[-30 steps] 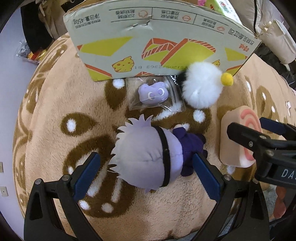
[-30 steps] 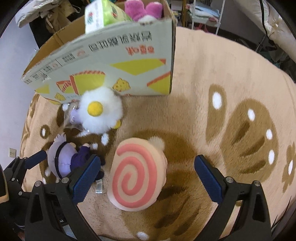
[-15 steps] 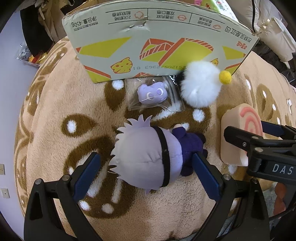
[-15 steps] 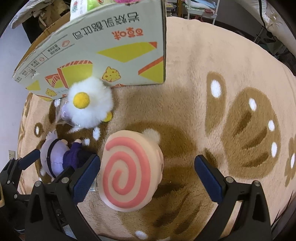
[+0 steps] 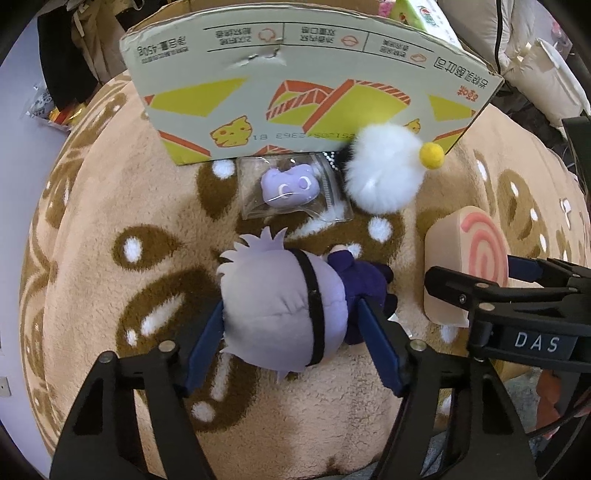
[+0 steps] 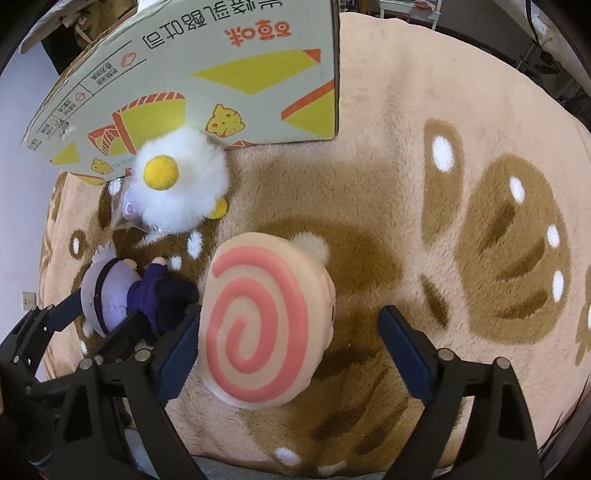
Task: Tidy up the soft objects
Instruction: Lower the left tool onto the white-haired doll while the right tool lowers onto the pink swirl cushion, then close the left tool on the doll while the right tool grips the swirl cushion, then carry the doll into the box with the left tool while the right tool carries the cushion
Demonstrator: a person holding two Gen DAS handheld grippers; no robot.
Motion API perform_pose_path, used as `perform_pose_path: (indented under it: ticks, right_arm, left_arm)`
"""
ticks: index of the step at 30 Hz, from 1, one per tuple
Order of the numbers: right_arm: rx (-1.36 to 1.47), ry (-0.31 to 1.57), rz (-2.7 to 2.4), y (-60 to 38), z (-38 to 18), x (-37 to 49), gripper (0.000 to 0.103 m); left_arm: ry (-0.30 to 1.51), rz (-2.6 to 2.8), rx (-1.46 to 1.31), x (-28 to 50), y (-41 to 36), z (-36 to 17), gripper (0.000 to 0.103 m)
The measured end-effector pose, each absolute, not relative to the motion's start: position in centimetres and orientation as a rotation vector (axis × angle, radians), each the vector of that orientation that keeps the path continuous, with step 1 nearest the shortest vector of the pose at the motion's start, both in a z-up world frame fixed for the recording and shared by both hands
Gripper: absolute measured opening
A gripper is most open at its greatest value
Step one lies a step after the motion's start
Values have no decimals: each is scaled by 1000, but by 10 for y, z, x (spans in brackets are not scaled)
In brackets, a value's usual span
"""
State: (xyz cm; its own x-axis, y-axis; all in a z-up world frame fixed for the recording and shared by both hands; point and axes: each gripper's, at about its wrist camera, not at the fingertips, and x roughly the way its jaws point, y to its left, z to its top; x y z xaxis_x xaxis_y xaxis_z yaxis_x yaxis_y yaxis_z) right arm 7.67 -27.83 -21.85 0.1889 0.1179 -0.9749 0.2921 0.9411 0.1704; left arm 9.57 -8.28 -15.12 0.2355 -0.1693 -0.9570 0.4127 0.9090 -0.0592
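Note:
A plush doll with a lilac-white head, black band and dark purple body lies on the rug; it also shows in the right wrist view. My left gripper is shut on the doll's head, both blue pads touching it. A pink-swirl roll plush lies to its right, also seen in the left wrist view. My right gripper is open around it, left pad touching, right pad apart. A white fluffy plush with a yellow ball and a bagged purple toy lie by the box.
A cardboard box with yellow and orange print stands at the back of the tan and brown rug, holding a green pack. Pale cushions are far right. Clutter sits on the floor far left.
My left gripper's fingers have closed in from wide open onto the doll's head. My right gripper has moved in so its left pad meets the swirl roll.

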Motion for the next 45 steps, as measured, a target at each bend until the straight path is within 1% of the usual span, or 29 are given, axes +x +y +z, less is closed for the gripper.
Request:
perform_pose_path:
  ticks: [13, 15, 16, 17, 18, 22, 30, 38, 42, 45]
  right_arm:
    - [368, 1377, -136, -287, -203, 60, 81]
    - [373, 1374, -133, -288, -201, 57, 77]
    - [376, 1370, -124, -288, -199, 56, 72]
    - [384, 1366, -107, -287, -197, 54, 63]
    - [388, 1364, -96, -284, -195, 53, 61]
    - [349, 1352, -98, -277, -189, 50, 60]
    - [328, 1313, -93, -270, -178, 50, 52]
    - [246, 1152, -65, -255, -139, 47, 48]
    - [257, 1094, -51, -258, -125, 45, 47]
    - [234, 1029, -41, -256, -110, 43, 47]
  left_arm:
    - [1234, -377, 260, 81, -80, -140, 65]
    - [1224, -370, 264, 78, -79, -137, 64]
    - [1218, -365, 269, 76, -78, -136, 63]
    - [1214, -358, 275, 75, -77, -135, 63]
    - [1209, -352, 284, 73, -77, -134, 63]
    - [1211, -345, 295, 73, -74, -135, 63]
    - [1184, -297, 320, 70, -71, -130, 63]
    - [1159, -230, 321, 73, -61, -124, 63]
    - [1105, -223, 312, 72, -58, -112, 63]
    - [1027, -213, 327, 65, -59, -98, 63]
